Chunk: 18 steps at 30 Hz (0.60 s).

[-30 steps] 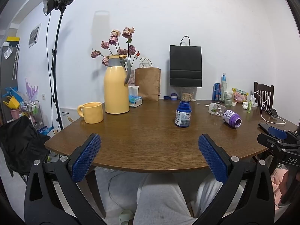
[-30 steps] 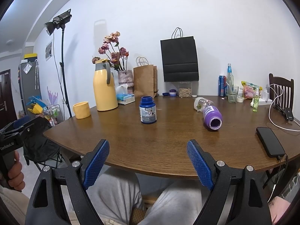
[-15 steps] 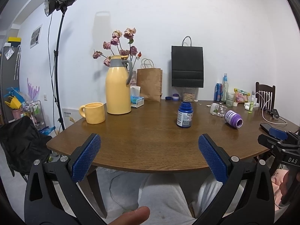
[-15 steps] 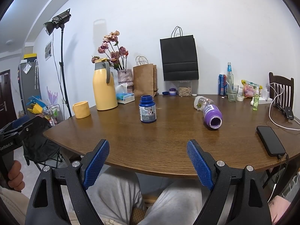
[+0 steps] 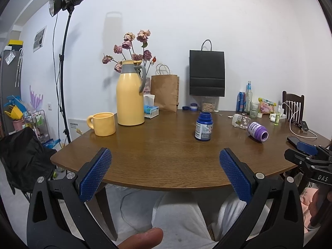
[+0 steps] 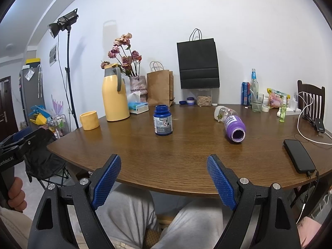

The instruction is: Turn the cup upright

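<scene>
A purple cup [image 6: 235,127] lies on its side on the brown table [image 6: 186,155], mouth toward me, right of centre; it also shows in the left wrist view [image 5: 258,131]. Behind it lies a clear bottle [image 6: 223,112]. My right gripper [image 6: 164,178] is open and empty, held before the table's near edge, well short of the cup. My left gripper [image 5: 165,173] is open and empty, also before the near edge, left of the cup. The right gripper's body shows at the right edge of the left wrist view [image 5: 307,157].
A blue jar [image 6: 162,122] stands mid-table. A yellow mug [image 6: 89,120] and a yellow jug [image 6: 115,95] stand at the left. A black phone [image 6: 298,155] with a cable lies at the right edge. Paper bags, bottles and a glass line the back wall.
Both views have shifted only slightly. A fingertip has come into the bottom of the left wrist view. Nothing on the table has moved.
</scene>
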{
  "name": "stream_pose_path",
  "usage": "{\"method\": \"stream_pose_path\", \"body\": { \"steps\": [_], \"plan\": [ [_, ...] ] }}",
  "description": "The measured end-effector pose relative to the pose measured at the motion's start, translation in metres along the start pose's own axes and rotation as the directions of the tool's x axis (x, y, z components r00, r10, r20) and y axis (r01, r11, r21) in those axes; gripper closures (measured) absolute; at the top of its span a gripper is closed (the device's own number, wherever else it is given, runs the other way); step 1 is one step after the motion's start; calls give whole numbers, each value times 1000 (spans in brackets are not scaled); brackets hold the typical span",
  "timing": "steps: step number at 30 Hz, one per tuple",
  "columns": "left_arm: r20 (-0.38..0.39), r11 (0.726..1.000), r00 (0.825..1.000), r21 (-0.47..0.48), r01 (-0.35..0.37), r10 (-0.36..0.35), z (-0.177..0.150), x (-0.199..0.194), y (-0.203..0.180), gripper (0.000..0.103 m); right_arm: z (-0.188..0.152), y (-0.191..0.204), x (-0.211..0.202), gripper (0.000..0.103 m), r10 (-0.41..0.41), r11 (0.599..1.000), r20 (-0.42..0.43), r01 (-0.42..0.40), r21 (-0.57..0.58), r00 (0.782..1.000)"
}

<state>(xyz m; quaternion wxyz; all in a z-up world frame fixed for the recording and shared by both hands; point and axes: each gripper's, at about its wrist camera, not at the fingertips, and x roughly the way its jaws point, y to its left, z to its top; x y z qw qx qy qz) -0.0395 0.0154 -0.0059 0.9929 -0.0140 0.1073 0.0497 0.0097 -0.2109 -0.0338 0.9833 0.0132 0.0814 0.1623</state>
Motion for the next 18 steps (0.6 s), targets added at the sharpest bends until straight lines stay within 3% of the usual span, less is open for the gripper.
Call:
{"method": "stream_pose_path", "body": {
  "steps": [18],
  "plan": [
    [-4, 1000, 1000, -1, 6, -6, 0, 1, 0, 0, 0, 1, 2, 14, 0, 1000, -2, 0, -6, 1000]
  ]
}}
